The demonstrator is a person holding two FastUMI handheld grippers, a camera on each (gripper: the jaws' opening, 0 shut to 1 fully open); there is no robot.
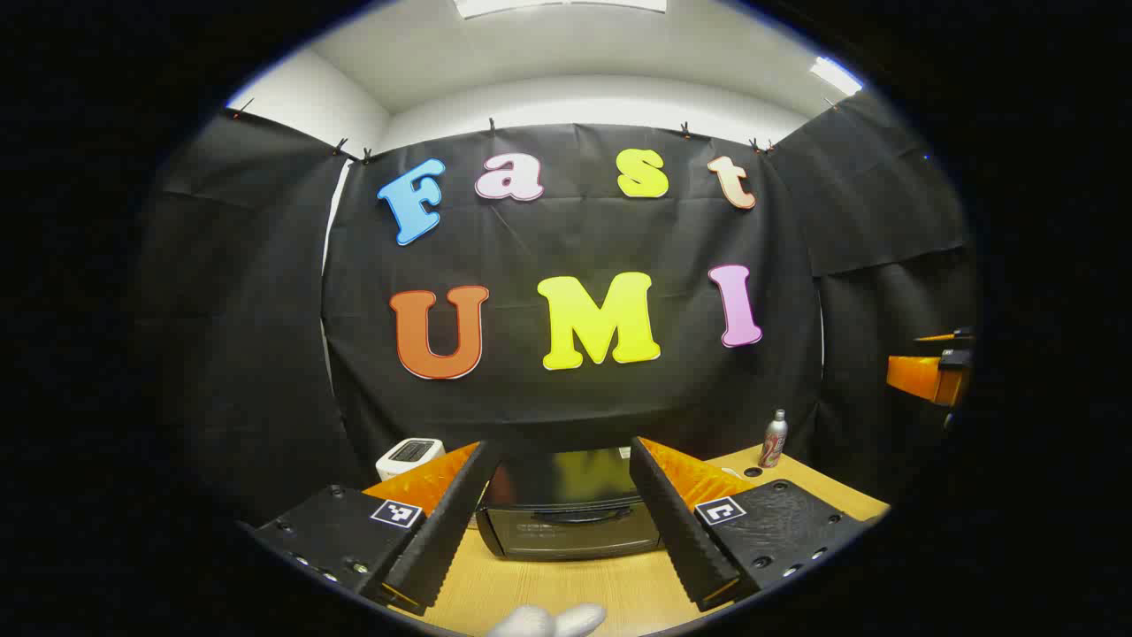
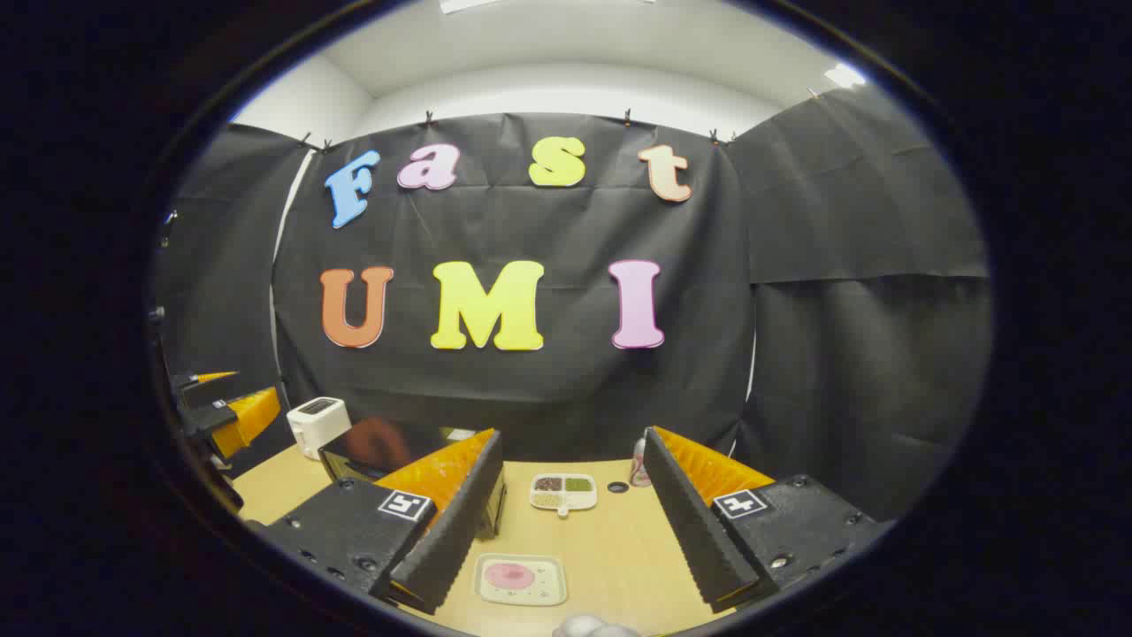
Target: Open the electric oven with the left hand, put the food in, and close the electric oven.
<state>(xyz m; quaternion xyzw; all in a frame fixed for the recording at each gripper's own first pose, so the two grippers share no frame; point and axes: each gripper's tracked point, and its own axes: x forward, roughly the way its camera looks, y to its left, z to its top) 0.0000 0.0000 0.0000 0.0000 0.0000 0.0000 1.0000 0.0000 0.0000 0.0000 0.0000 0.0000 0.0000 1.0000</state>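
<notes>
A black electric oven (image 1: 570,511) stands on the wooden table with its door closed and a bar handle (image 1: 575,512) across the front. My left gripper (image 1: 559,522) hangs open in front of it, fingers either side of the oven, not touching. In the right gripper view the oven (image 2: 389,453) sits at the left, partly behind my finger. A pale plate with a pink round piece of food (image 2: 520,579) lies on the table between the fingers of my open right gripper (image 2: 568,531), below them. The left gripper (image 2: 223,409) appears at the far left edge.
A white toaster (image 1: 409,455) stands left of the oven. A small can (image 1: 774,439) stands at the back right of the table (image 1: 566,588). A divided white dish with dark and green fillings (image 2: 563,492) and a dark round spot (image 2: 618,487) lie behind the plate.
</notes>
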